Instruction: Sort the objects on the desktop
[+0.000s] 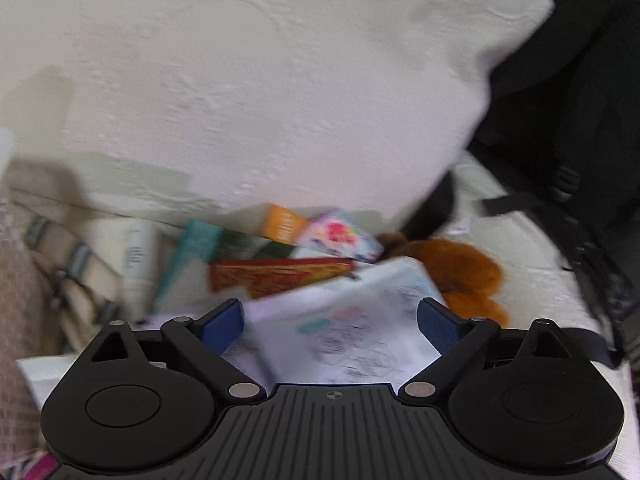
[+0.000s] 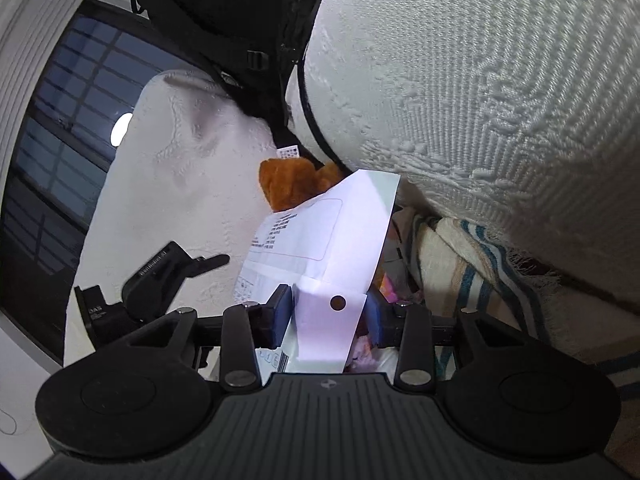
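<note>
Blue-padded fingers [image 1: 222, 326] of the left gripper [image 1: 331, 322] spread wide, gripping nothing, hovering over a white printed sheet [image 1: 352, 320] that lies between them and slightly beyond. Left of the fingers in that blurred view: a striped woven cloth [image 1: 80, 272], then a white tube [image 1: 136, 260] lying beside a teal-edged booklet [image 1: 192, 252]. Ahead, a red patterned box [image 1: 280, 278] resting across the pile, with an orange box [image 1: 282, 224] and a bright floral packet [image 1: 340, 236] just behind it. Further right, a brown plush toy [image 1: 468, 272] touching the sheet's far corner, and a black backpack [image 1: 568, 100] against the white textured mattress [image 1: 260, 80]. Over in the right wrist view, at far left a dark window [image 2: 60, 140], then a black clamp mount [image 2: 160, 276] lying on the white textured surface [image 2: 180, 168]. Right gripper [image 2: 328, 316] fingers [image 2: 280, 316] drawn close and pinching a white paper slip with a dark round hole [image 2: 332, 324], held upright between the pads. Beyond the slip, the white printed sheet [image 2: 320, 232] standing tilted against the brown plush toy [image 2: 288, 184], backpack [image 2: 224, 12] above. Right of the paper, the striped woven cloth [image 2: 460, 256] bunched under the mattress edge [image 2: 500, 100]. Pink item below the slip too blurred to identify.
</note>
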Action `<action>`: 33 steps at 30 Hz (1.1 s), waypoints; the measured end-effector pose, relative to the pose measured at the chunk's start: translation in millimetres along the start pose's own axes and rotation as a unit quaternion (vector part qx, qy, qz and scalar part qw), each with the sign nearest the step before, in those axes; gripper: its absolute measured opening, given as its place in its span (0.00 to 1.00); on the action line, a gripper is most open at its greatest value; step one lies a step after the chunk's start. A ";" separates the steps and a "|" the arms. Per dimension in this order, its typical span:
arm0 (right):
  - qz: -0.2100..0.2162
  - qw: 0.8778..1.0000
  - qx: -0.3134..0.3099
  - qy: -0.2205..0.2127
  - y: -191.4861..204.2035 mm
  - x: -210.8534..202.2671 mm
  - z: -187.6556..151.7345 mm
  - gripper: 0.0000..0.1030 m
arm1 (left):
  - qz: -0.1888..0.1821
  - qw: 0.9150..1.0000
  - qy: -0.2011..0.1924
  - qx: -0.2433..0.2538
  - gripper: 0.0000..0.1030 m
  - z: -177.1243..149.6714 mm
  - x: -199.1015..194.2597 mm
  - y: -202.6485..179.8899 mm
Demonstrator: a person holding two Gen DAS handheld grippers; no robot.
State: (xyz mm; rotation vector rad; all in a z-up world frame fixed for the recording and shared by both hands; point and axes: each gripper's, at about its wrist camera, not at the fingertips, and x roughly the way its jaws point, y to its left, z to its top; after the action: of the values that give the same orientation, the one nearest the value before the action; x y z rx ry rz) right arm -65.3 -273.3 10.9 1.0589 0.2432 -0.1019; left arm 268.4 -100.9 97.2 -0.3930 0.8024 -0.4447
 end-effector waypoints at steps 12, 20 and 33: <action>-0.013 1.000 -0.005 -0.006 -2.9 2.6 -0.5 0.48 | 0.010 1.000 0.021 -0.013 0.83 -7.7 14.1 -2.7; -0.007 1.000 -0.004 -0.006 -4.6 1.5 -0.7 0.48 | 0.035 0.999 -0.009 0.021 0.72 -13.9 23.1 -18.7; 0.026 0.996 -0.085 -0.031 26.6 -21.1 -6.1 0.39 | 0.066 0.994 -0.069 0.051 0.18 -15.6 -57.6 -19.1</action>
State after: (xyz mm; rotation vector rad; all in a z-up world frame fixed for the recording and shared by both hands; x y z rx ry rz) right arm -81.4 -255.7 36.0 0.8916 0.1651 -0.0654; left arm 216.9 -89.6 131.0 -0.2704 0.6636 -0.3293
